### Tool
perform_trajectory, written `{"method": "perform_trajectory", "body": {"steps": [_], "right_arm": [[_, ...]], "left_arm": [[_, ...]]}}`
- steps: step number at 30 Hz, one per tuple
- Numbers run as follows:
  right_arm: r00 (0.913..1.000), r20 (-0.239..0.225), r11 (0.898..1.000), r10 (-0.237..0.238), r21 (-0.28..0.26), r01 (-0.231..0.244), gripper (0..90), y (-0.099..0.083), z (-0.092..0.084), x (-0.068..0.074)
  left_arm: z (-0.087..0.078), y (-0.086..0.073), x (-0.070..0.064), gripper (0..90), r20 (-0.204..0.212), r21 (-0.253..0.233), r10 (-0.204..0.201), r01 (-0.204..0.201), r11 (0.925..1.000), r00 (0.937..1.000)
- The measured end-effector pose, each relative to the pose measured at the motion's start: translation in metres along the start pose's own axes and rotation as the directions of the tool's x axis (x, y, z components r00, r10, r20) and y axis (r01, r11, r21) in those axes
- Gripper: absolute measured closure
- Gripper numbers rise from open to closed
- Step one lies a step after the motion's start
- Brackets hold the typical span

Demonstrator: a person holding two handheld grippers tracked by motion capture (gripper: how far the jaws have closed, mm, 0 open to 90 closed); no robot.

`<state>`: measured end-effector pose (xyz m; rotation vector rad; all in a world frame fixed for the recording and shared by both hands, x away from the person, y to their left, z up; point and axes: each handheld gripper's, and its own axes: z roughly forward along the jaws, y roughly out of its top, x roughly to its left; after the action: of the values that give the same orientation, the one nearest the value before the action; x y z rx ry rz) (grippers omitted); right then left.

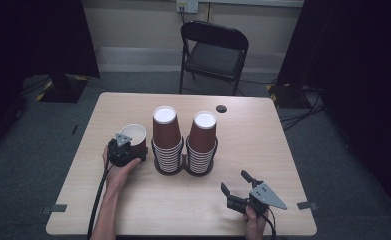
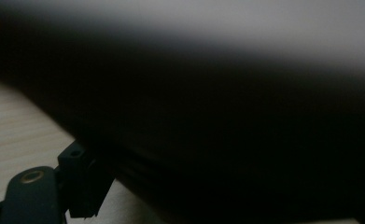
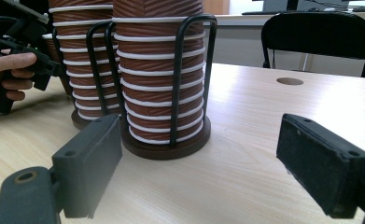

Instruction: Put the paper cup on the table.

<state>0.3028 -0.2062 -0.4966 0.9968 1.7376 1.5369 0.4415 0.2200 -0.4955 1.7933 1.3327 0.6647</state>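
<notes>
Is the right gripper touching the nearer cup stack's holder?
Apart. The right gripper view shows bare table between the right gripper and the holder.

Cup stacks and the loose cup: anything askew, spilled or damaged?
Nothing stands out. Both cup stacks sit upright in the black wire holder. The single cup stands upright left of them, with the left tool at it. No spill shows on the table.

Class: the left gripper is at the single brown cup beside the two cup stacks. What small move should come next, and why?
Probably finish closing the left gripper on the single cup. Its jaws reach the cup's wall, and the cup stands upright on the table, left of the stacks. The right gripper rests open, apart.
</notes>
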Motion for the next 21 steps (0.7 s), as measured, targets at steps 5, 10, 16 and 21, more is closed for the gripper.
{"method": "perform_trajectory", "body": {"steps": [5, 10, 16, 21], "right_arm": [[1.0000, -0.001, 1.000, 0.000, 0.000, 0.000, 13.4, 0.000, 0.000, 0.000], [1.0000, 0.001, 1.000, -0.001, -0.001, 0.001, 13.4, 0.000, 0.000, 0.000], [1.0000, 0.002, 1.000, 0.000, -0.003, 0.000, 13.4, 0.000, 0.000, 0.000], [1.0000, 0.001, 1.000, 0.000, -0.003, 0.000, 13.4, 0.000, 0.000, 0.000]], "left_arm": [[-0.003, -0.003, 0.000, 15.6, 0.000, -0.012, 0.009, -0.009, 0.9999, 1.0000], [-0.012, -0.006, 0.000, 15.6, -0.006, -0.039, 0.016, -0.016, 0.9991, 0.9999], [-0.020, -0.007, 0.001, 15.6, -0.008, -0.056, 0.013, -0.013, 0.9984, 0.9999], [-0.023, -0.012, 0.001, 15.6, -0.013, -0.063, 0.004, -0.005, 0.9980, 0.9999]]}}
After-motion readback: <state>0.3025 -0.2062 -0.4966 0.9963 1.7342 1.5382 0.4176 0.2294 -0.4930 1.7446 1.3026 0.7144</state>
